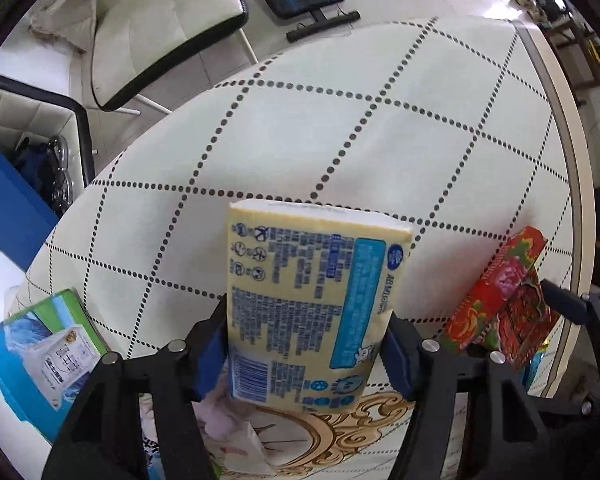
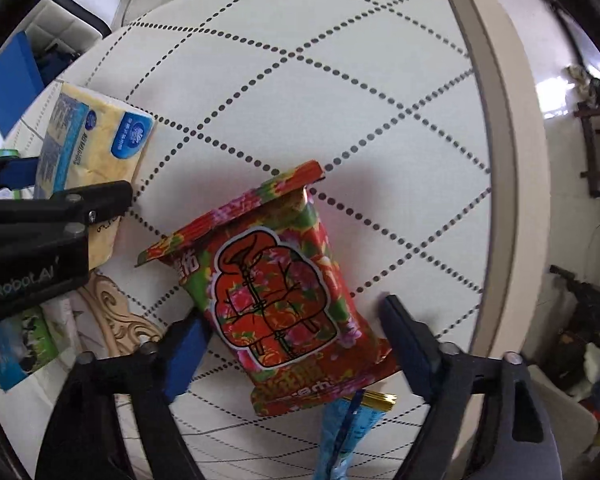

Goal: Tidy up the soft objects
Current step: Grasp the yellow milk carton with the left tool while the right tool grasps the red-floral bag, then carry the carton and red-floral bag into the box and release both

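- A yellow tissue pack (image 1: 312, 304) is pinched between the blue pads of the left claw (image 1: 306, 344), held above the quilted counter (image 1: 340, 128).
- A red floral packet (image 2: 276, 292) is seen inside the spread right claw (image 2: 296, 344), its 7 o'clock side against one pad; contact on the other side cannot be told.
- Squeezing should be kept light so the soft packs are not crushed.
- Counted: one yellow pack, one red packet, one blue sachet (image 2: 348, 432) at 6 o'clock, one green-blue pack (image 1: 40, 356) at 8 o'clock.

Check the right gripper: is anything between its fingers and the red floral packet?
Nothing visible. The red floral packet already lies between the open fingers of the right gripper; a blue wrapper sits under its near end, not between finger and packet.
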`<action>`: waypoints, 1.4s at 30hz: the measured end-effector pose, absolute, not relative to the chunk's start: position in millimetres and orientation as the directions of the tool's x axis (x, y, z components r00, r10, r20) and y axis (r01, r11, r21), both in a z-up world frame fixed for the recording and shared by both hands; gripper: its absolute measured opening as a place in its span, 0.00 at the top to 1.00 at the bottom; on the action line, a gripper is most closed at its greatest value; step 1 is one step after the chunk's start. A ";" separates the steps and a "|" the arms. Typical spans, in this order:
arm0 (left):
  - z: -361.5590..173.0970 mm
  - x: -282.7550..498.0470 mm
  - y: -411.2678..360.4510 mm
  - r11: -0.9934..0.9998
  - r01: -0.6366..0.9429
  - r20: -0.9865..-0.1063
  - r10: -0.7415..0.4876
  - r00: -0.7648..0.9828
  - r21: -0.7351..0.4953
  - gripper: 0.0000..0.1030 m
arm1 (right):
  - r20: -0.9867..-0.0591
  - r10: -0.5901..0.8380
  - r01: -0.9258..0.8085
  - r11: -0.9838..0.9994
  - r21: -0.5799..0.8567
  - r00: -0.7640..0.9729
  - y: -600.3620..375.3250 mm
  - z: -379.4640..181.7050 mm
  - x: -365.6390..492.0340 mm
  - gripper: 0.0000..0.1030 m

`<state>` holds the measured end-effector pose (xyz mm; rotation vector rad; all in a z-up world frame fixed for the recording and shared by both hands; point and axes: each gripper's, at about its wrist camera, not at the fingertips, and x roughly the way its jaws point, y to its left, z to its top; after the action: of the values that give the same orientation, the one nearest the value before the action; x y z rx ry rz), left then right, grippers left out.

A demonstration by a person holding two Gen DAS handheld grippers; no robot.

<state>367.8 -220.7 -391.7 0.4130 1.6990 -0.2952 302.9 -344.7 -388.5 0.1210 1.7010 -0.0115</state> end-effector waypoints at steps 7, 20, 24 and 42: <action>-361.7 345.7 -203.7 0.939 0.344 -0.996 0.040 -0.080 0.010 0.39 | -0.991 0.077 0.133 0.989 0.062 -0.112 -339.8 -373.7 295.2 0.51; -218.7 283.3 -99.4 0.965 0.212 -0.978 -0.180 0.102 -0.156 0.39 | -0.974 0.206 0.150 0.964 0.219 0.094 -287.1 -221.7 238.8 0.52; -183.4 271.0 -37.8 0.970 0.181 -0.970 -0.189 0.156 -0.160 0.39 | -0.957 0.258 0.094 0.958 0.272 0.134 -217.7 -180.7 233.9 0.52; -243.0 319.9 197.4 0.999 0.002 -0.997 -0.038 0.073 -0.038 0.39 | -0.962 0.271 0.030 0.962 0.271 -0.032 25.3 -243.3 292.6 0.52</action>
<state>319.9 197.4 -243.0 -0.0295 1.4974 -0.0300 292.6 25.3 -243.3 0.2366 1.5960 0.1965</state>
